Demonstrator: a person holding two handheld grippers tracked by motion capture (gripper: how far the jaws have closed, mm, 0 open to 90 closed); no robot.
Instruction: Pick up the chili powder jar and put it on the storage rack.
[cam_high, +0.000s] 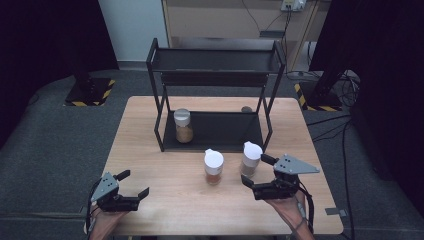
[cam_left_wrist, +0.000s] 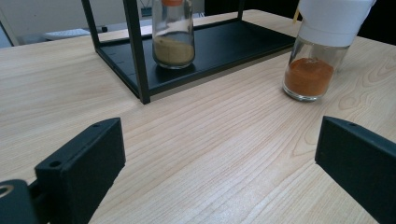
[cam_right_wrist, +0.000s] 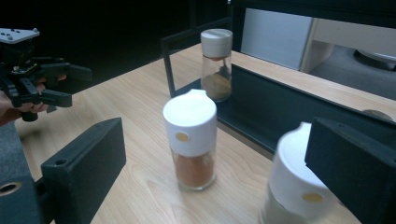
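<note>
At table front right: clear glass spice jar with white cap (cam_high: 251, 158), pale powder inside, upright.
My right gripper (cam_high: 259, 173) brackets it, jaws spread, untouching; my left gripper (cam_high: 135, 184) hovers open, well apart.

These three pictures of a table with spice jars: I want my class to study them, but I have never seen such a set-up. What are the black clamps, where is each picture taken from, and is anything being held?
A person sits at a wooden table and holds a hand-held tool in each hand. Each tool ends in black two-jaw tongs. The high view looks down from above: the left tongs and the right tongs both stand open and hold nothing.

The other two pictures come from small cameras riding on the tools, looking out between their own jaws.

On the table stands a black two-level rack with one spice jar on its lower shelf. Two white-capped jars stand in front of it: one with orange powder, and one close to the right tongs, seemingly about to be picked up.
</note>
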